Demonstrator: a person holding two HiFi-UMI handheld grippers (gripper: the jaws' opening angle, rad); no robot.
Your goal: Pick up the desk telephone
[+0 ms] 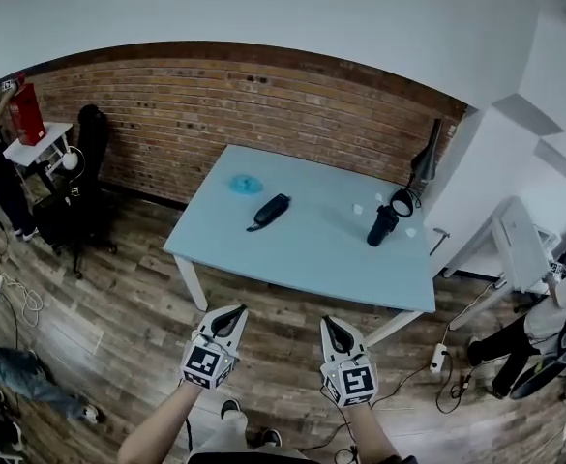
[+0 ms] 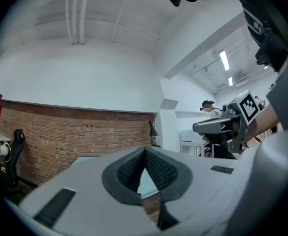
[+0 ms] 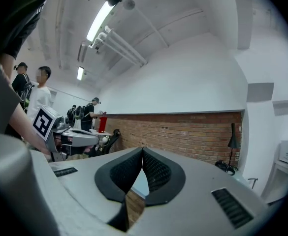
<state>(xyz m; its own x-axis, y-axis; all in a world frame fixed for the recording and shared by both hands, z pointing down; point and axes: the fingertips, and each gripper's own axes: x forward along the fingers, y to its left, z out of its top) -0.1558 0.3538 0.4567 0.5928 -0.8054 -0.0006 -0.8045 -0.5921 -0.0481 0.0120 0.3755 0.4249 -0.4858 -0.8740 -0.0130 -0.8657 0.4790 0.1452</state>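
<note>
The desk telephone (image 1: 270, 211), a black handset-shaped piece, lies on the pale blue table (image 1: 302, 254), left of its middle. Both grippers hang in the air in front of the table's near edge, well short of the telephone. In the head view my left gripper (image 1: 231, 318) and my right gripper (image 1: 337, 332) sit side by side and point at the table. The left gripper (image 2: 144, 151) has its ribbed pads pressed together with nothing between them. So does the right gripper (image 3: 143, 151). A sliver of the table shows below each pair of pads.
A blue disc (image 1: 245, 184) lies behind the telephone. A black bottle (image 1: 381, 225) and a black desk lamp (image 1: 424, 165) stand at the table's right end. A brick wall runs behind. An office chair (image 1: 87, 187) and people stand at the left; cables lie on the wooden floor.
</note>
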